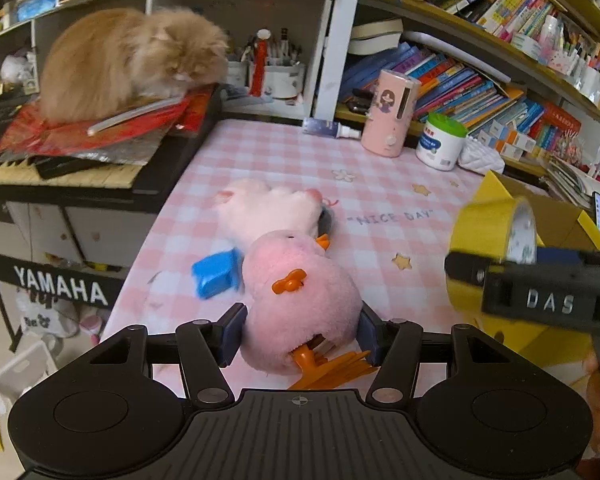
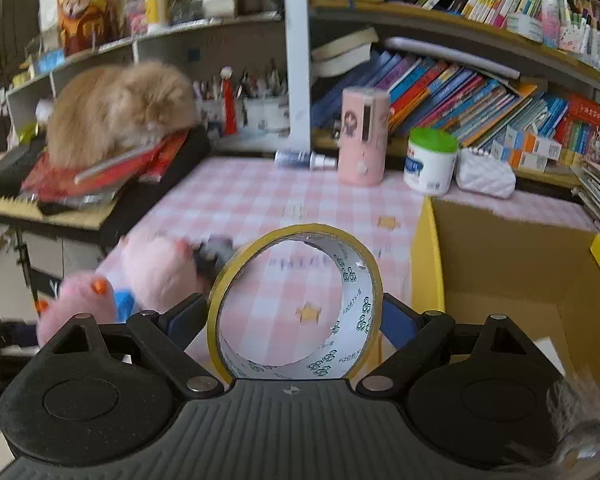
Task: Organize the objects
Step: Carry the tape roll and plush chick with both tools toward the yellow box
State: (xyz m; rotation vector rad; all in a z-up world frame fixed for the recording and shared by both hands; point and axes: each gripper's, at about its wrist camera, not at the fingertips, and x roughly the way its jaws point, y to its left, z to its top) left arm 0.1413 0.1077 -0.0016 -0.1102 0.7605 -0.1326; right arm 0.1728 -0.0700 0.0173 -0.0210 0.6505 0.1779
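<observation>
The pink plush duck (image 1: 300, 300) sits clamped between the blue pads of the left tool (image 1: 300, 340), its orange feet poking out below, raised off the pink checked counter (image 1: 284, 152). At about eleven o'clock from it a white plush toy (image 1: 268, 208) and a blue block (image 1: 216, 272) lie on the cloth. The right tool (image 2: 296, 320) grips a roll of yellow tape (image 2: 296, 304) across its width, with the open yellow cardboard box (image 2: 512, 260) at two o'clock of the roll. The plush is soft and held near its base, so it could sag or slip out in transit. The roll, pinched on its curved rim, may twist free if the squeeze eases. A ginger cat (image 1: 132, 60) perched on the keyboard (image 1: 60, 176) at ten o'clock could reach in and disturb the toys.
</observation>
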